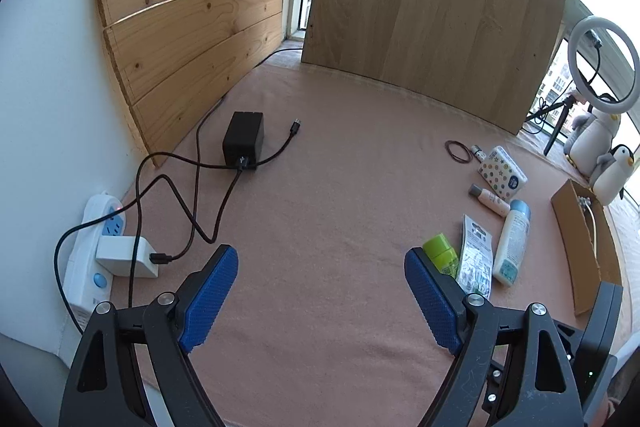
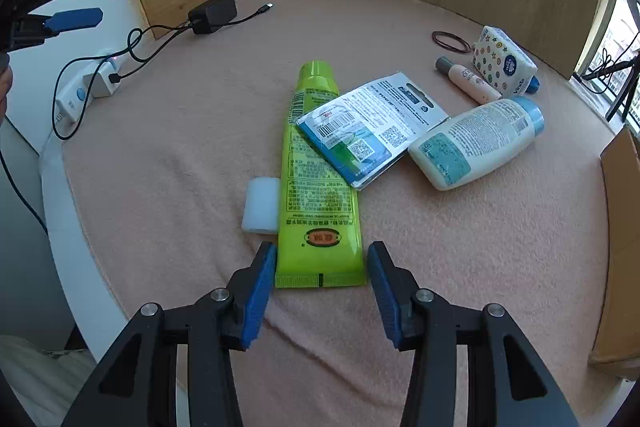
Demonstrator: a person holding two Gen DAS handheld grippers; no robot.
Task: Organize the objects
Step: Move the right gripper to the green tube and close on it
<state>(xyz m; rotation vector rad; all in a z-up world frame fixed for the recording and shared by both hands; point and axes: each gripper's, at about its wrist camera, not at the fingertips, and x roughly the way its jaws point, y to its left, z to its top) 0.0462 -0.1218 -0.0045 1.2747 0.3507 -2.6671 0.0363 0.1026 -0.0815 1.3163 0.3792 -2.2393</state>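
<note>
A green tube [image 2: 320, 183] lies lengthwise on the pink cloth, its flat end between the open fingers of my right gripper [image 2: 322, 259], apart from both pads. A white block [image 2: 261, 205] lies against its left side. A flat packet [image 2: 372, 131] overlaps the tube, and a white bottle with a blue cap [image 2: 476, 141] lies to the right. Beyond are a small pink bottle [image 2: 468, 81], a star-patterned tissue pack [image 2: 504, 65] and hair ties [image 2: 450, 41]. My left gripper [image 1: 320, 263] is open and empty above the cloth, left of the same items [image 1: 512, 243].
A black power adapter [image 1: 244, 141] with cables lies at the back left, by a white power strip [image 1: 92, 255] at the table's left edge. A cardboard box [image 1: 584, 243] stands at the right. Wooden boards [image 1: 432, 3] line the back. A ring light [image 1: 604, 63] and plush penguins [image 1: 604, 155] stand far right.
</note>
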